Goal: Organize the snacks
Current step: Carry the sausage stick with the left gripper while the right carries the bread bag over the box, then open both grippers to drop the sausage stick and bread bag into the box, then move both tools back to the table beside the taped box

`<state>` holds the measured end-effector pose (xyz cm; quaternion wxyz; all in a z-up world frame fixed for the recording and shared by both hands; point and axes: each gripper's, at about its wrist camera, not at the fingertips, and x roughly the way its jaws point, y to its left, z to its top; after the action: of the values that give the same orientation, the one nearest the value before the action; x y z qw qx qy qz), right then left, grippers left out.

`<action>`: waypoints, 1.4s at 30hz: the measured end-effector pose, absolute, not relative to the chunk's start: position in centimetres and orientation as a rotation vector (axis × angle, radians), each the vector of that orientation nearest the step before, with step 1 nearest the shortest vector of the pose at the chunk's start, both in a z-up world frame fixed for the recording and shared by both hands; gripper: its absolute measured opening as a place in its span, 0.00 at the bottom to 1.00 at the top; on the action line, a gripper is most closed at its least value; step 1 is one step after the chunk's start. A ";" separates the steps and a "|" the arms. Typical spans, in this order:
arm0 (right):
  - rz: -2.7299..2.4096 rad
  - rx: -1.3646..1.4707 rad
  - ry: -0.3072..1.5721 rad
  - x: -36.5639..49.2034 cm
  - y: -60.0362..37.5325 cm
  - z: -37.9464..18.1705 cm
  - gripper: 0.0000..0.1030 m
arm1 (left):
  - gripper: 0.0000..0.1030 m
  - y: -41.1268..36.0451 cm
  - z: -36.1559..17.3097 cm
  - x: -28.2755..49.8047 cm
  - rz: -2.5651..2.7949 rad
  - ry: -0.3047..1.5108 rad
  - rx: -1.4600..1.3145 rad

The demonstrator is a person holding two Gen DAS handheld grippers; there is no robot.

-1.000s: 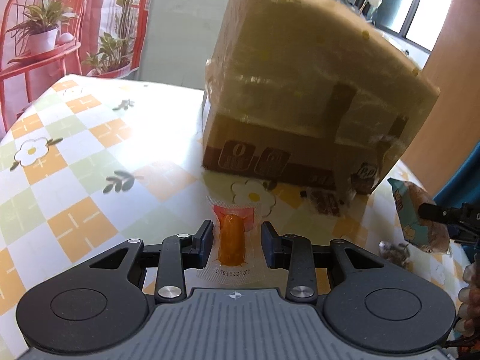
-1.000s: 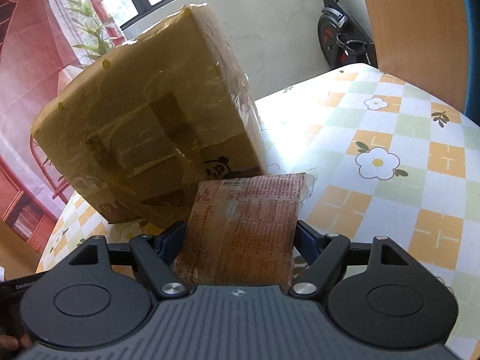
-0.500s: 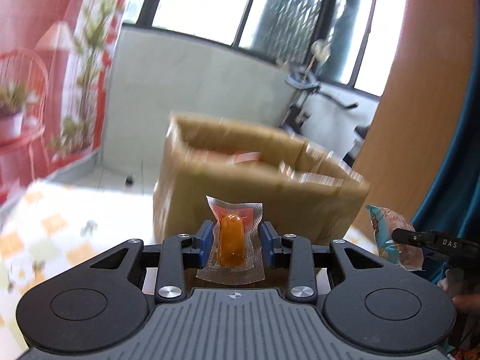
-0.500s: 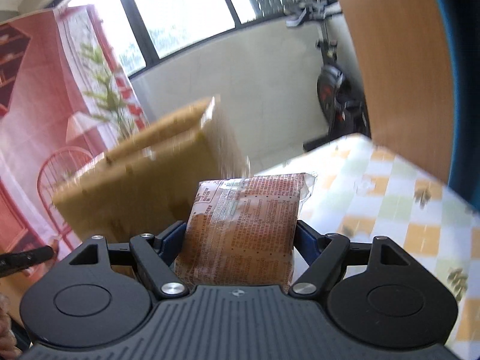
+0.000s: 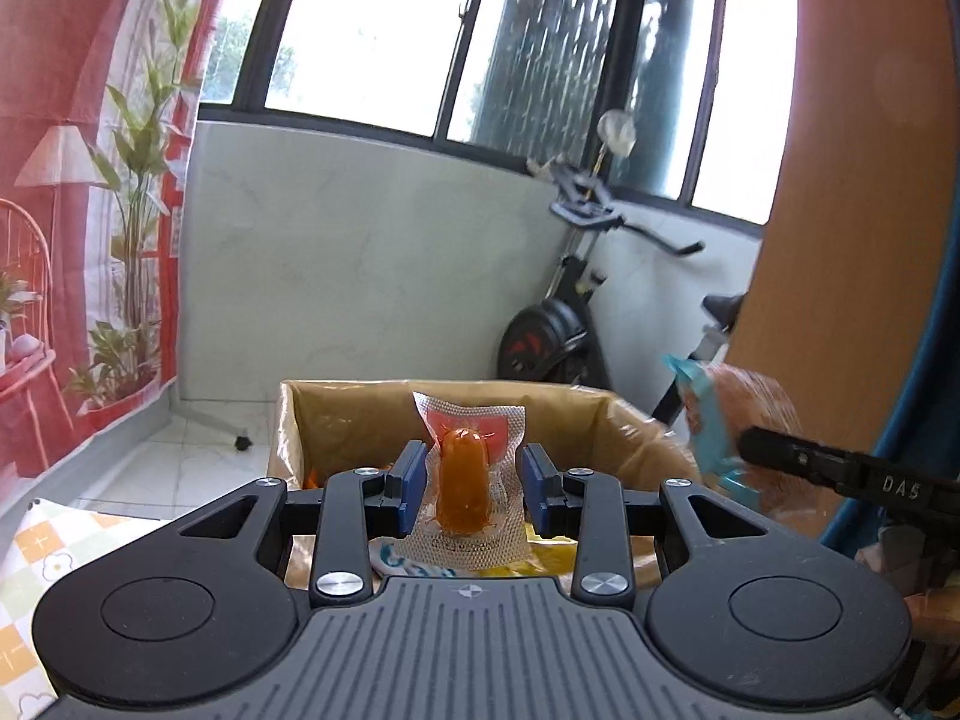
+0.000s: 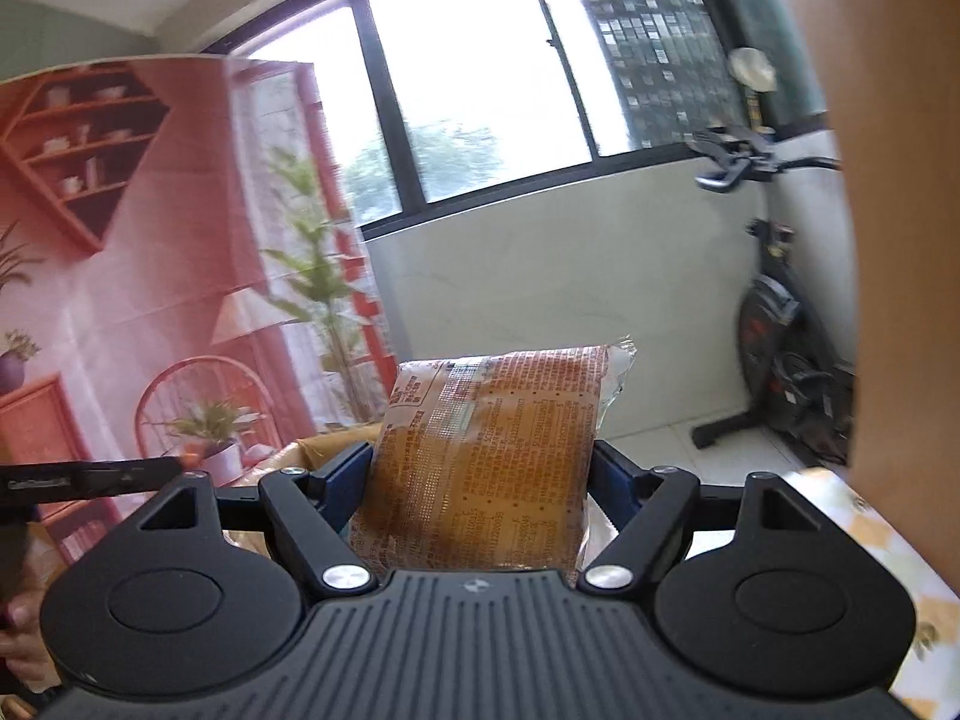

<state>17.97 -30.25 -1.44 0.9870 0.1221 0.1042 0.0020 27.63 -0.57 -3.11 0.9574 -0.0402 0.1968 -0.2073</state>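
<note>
Between the blue pads of the left hand-held gripper stands a small sealed sachet, clamped by its crimped clear edges with the jaws set narrow. It holds an orange, rounded, sausage-like piece under a red printed top, and it stands upright, so the soft middle is not squeezed. I think this edge grip was chosen because the film is thin and the filling could be crushed.

Just beyond and below this gripper is the open cardboard box, lined with shiny tape; some yellow and blue-white wrappers lie inside it, partly hidden by the gripper body. The sachet hangs above the opening, so the step in hand seems to be the drop into the box.

To the right of the left gripper, one finger of the other tool and a blue-and-brown packet show, somewhat blurred.

The right hand-held gripper holds a flat orange-brown packet with dense small print. Its jaws stand much wider, because the packet is broad, and the pads press on its two long sides. The packet points forward and a little up. Below it, left of the jaws, an edge of the box is visible, so this packet is near the box too, but I cannot tell if it is already over the opening.

At the right of this gripper, a corner of the flowered tabletop shows.
</note>
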 end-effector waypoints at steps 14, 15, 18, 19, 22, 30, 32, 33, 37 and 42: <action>-0.001 0.206 0.404 27.6 -26.7 -5.4 0.78 | 0.52 0.6 -5.7 31.2 -0.356 0.532 -0.068; -0.004 0.205 0.396 27.4 -26.7 -5.4 0.78 | 0.52 0.8 -5.6 30.9 -0.352 0.525 -0.069; 0.003 0.217 0.381 26.4 -27.1 -5.4 0.78 | 0.53 1.1 -4.9 29.9 -0.356 0.522 -0.090; -0.001 0.217 0.375 25.9 -27.3 -5.3 0.78 | 0.53 1.3 -4.7 29.4 -0.366 0.519 -0.101; -0.005 0.207 0.336 23.9 -27.4 -4.8 0.78 | 0.54 1.6 -3.8 27.7 -0.371 0.494 -0.110; 0.017 0.195 0.260 18.3 -26.6 -3.9 0.78 | 0.54 3.0 -3.2 23.1 -0.382 0.428 -0.161; 0.015 0.187 0.262 17.2 -26.5 -4.3 0.78 | 0.54 3.0 -3.7 22.1 -0.365 0.422 -0.166; 0.014 0.183 0.267 16.6 -26.4 -4.7 0.78 | 0.54 3.1 -4.0 21.7 -0.353 0.422 -0.172; -0.002 0.179 0.326 15.1 -26.4 -6.7 0.78 | 0.54 3.2 -5.4 20.7 -0.324 0.441 -0.195; -0.058 0.183 0.456 14.0 -27.0 -10.5 0.78 | 0.54 3.3 -8.6 20.9 -0.303 0.532 -0.203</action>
<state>13.99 -26.95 -10.55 0.9696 0.0907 0.2255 -0.0289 20.87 3.30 -8.64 0.9485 -0.0997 0.2615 -0.1487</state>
